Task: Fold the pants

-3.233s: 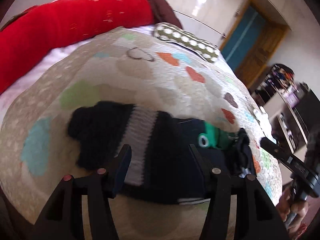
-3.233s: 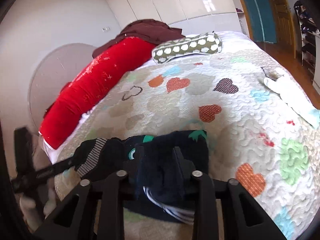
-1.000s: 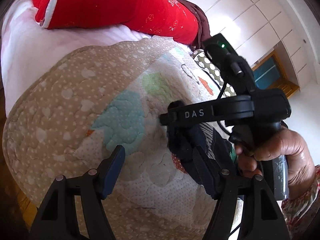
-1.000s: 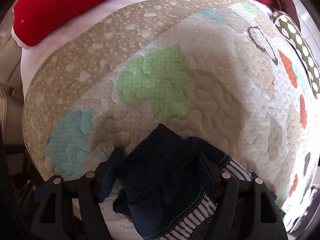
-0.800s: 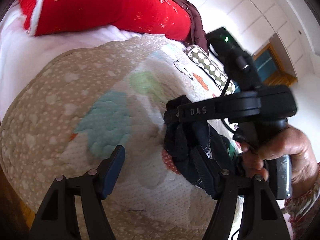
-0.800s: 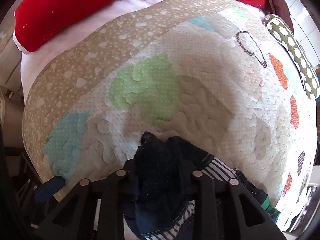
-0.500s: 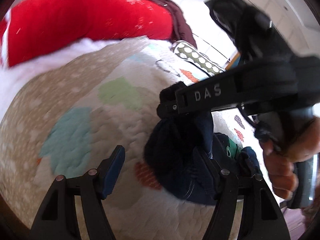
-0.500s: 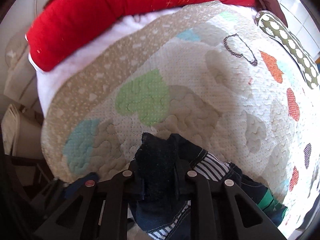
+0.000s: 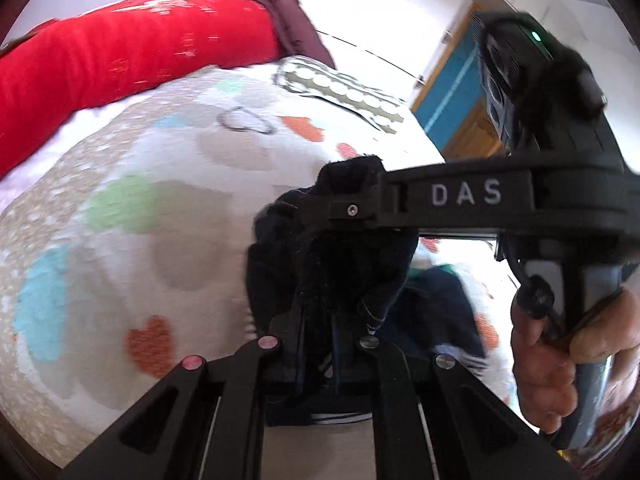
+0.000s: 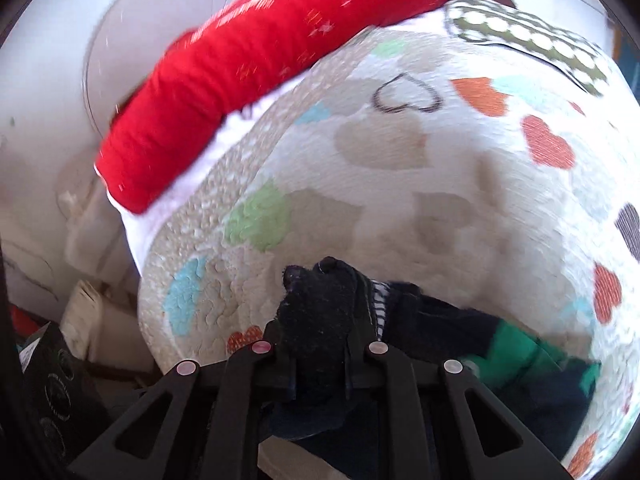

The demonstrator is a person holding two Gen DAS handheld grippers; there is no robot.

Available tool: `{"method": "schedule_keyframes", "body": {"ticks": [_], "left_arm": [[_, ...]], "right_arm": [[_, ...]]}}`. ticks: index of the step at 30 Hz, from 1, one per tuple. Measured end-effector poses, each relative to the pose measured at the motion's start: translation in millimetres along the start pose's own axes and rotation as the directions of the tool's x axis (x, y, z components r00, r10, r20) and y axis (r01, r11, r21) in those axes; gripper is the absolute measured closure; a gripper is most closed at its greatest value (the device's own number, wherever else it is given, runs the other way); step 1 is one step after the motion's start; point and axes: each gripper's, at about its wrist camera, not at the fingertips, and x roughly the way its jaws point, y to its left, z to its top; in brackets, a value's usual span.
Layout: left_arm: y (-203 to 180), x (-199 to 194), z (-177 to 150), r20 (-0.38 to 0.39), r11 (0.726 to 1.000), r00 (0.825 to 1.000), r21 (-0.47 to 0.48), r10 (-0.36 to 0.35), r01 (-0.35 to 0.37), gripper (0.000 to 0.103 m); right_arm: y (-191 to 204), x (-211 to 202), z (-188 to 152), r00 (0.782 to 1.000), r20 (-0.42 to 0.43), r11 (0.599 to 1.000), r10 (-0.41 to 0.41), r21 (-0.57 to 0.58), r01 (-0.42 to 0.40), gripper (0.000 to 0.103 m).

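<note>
Now both grippers pinch the same near end of the dark pants [image 9: 332, 264], lifted just above the heart-patterned quilt [image 9: 168, 216] on the bed. From its own camera the left gripper [image 9: 320, 344] is clamped on a bunch of fabric, and the right gripper [image 10: 318, 350] is likewise closed on cloth, directly above the left one's grip. From both grips the garment trails away to the right, so its long axis probably runs rightward along the bed's near edge.
</note>
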Motion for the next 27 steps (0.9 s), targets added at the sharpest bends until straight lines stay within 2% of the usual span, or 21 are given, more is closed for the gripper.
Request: {"method": "schedule_keyframes", "body": {"ticks": [7,12,14,15,16,17,19,21,22,23,24,27], "left_arm": [[-89.5,36.5,-13.1,-0.081,0.987,0.996,0.155,-0.039,0.051,0.094],[-125.4,61.7,-24.0,-0.127,0.969,0.991,0.240,-0.038,0.068,0.093],[-129.1,65.7,-25.1,-0.151,0.964,0.988,0.255,-0.038,0.077,0.088],[-129.8,64.3,-24.9,-0.167,0.961,0.985,0.258,-0.053,0.096,0.081],[-129.6,58.5,-26.8,-0.186,0.959,0.979,0.255,-0.081,0.128,0.075],[-129.7,53.5,-26.1,-0.195,0.957,0.975,0.247,-0.102,0.150,0.071],[-120.2,38.6,-24.0,-0.185,0.960,0.976,0.232,-0.115,0.157,0.061],[-113.8,30.5,-20.1,-0.154,0.970,0.985,0.217,-0.079,0.112,0.061],[-109.5,26.8,-18.3,-0.141,0.975,0.989,0.206,-0.056,0.084,0.061],[-105.1,28.2,-14.5,-0.132,0.979,0.991,0.193,-0.038,0.063,0.061],[-97.8,31.1,-11.4,-0.128,0.985,0.992,0.170,-0.010,0.032,0.061],[-86.5,43.2,-10.3,-0.155,0.991,0.988,0.133,0.016,0.005,0.061]], "right_arm": [[-82.2,-53.2,-41.7,0.994,0.107,0.987,0.018,0.154,-0.034,0.087],[-146.1,-77.7,-82.6,0.987,0.161,0.958,0.009,0.281,-0.055,0.087],[-158.1,-84.6,-96.5,0.983,0.180,0.959,-0.018,0.280,-0.034,0.077],[-162.1,-88.2,-100.7,0.982,0.183,0.960,-0.052,0.279,-0.001,0.066],[-167.2,-94.1,-107.0,0.974,0.192,0.956,-0.123,0.286,0.064,0.056],[-171.6,-99.5,-110.6,0.967,0.202,0.952,-0.156,0.293,0.092,0.054],[-184.8,-116.1,-121.7,0.952,0.253,0.942,-0.172,0.325,0.084,0.054],[-191.7,-135.9,-128.8,0.929,0.318,0.931,-0.191,0.360,0.069,0.057],[-191.6,-142.8,-130.1,0.917,0.349,0.929,-0.192,0.365,0.056,0.068],[-191.1,-149.2,-131.4,0.907,0.380,0.929,-0.179,0.368,0.029,0.073],[-189.7,-153.5,-132.0,0.901,0.409,0.930,-0.145,0.368,-0.018,0.079],[-182.8,-150.5,-129.2,0.893,0.449,0.926,0.007,0.335,-0.176,0.081]]}}
